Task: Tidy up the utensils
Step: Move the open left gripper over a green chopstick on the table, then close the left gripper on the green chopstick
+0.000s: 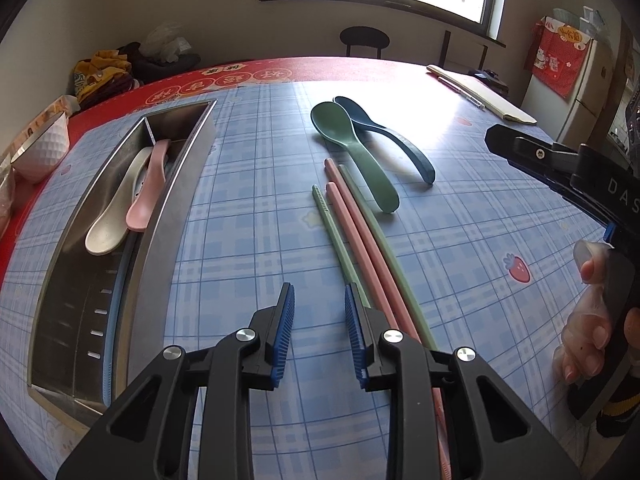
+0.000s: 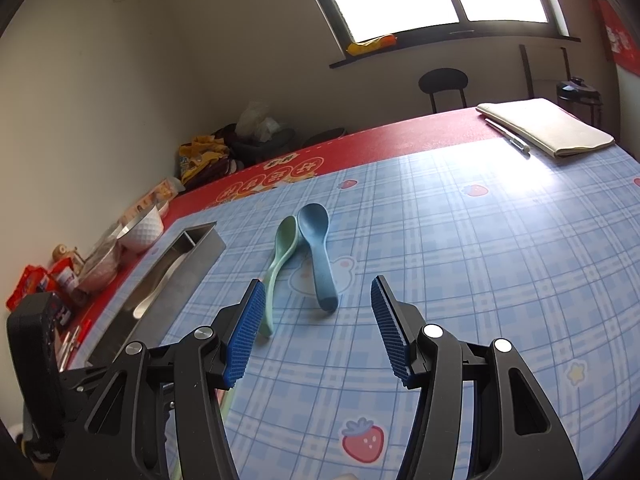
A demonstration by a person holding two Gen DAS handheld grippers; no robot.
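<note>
With my left gripper [image 1: 319, 310] jaws apart and empty beside the chopsticks [image 1: 352, 236], I'd shift right, centring one chopstick before clamping; right gripper [image 2: 318, 304] jaws also apart.

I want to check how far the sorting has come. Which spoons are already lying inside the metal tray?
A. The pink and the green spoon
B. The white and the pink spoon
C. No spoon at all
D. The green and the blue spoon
B: the white spoon and the pink spoon lie in the metal tray, while the green spoon and the blue spoon lie on the table.
</note>
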